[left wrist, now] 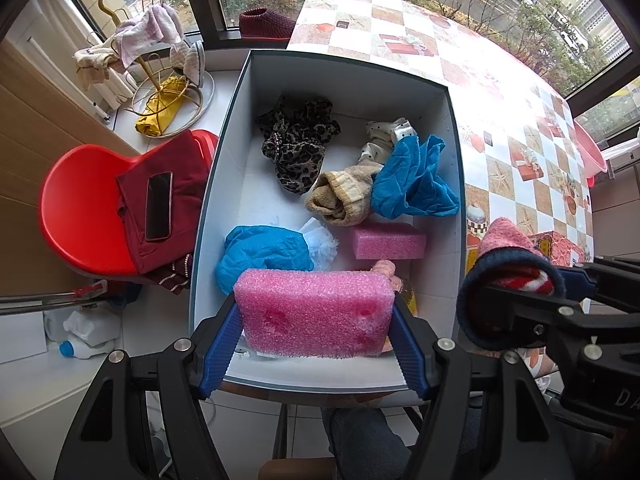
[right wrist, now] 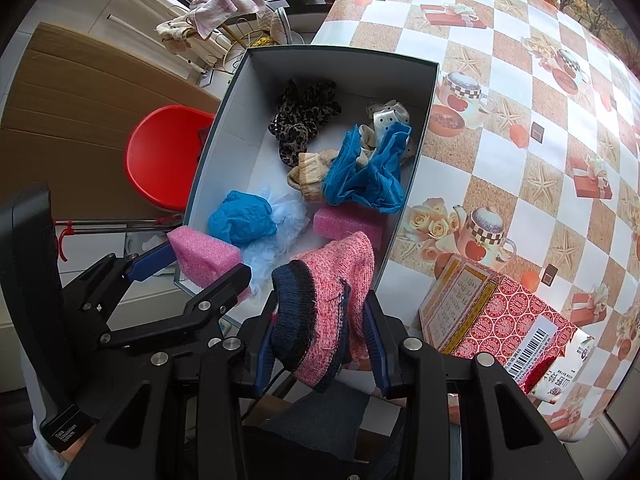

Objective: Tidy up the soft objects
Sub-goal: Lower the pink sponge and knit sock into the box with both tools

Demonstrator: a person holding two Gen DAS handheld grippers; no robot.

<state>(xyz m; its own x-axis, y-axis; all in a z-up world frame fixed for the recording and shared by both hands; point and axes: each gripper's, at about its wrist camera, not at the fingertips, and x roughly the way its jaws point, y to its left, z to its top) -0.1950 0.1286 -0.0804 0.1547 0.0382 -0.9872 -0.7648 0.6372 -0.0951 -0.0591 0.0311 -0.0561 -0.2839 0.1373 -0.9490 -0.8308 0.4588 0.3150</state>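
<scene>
My left tongs (left wrist: 316, 320) clamp the pink sponge (left wrist: 314, 312), long axis across them, over the box's (left wrist: 454, 184) near end. My right tongs (right wrist: 320, 340) grip the knitted sock (right wrist: 324, 304) just right of it

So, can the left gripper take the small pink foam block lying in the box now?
Probably not yet: the left gripper already holds a large pink foam block. The small pink foam block itself lies uncovered in the box.
</scene>
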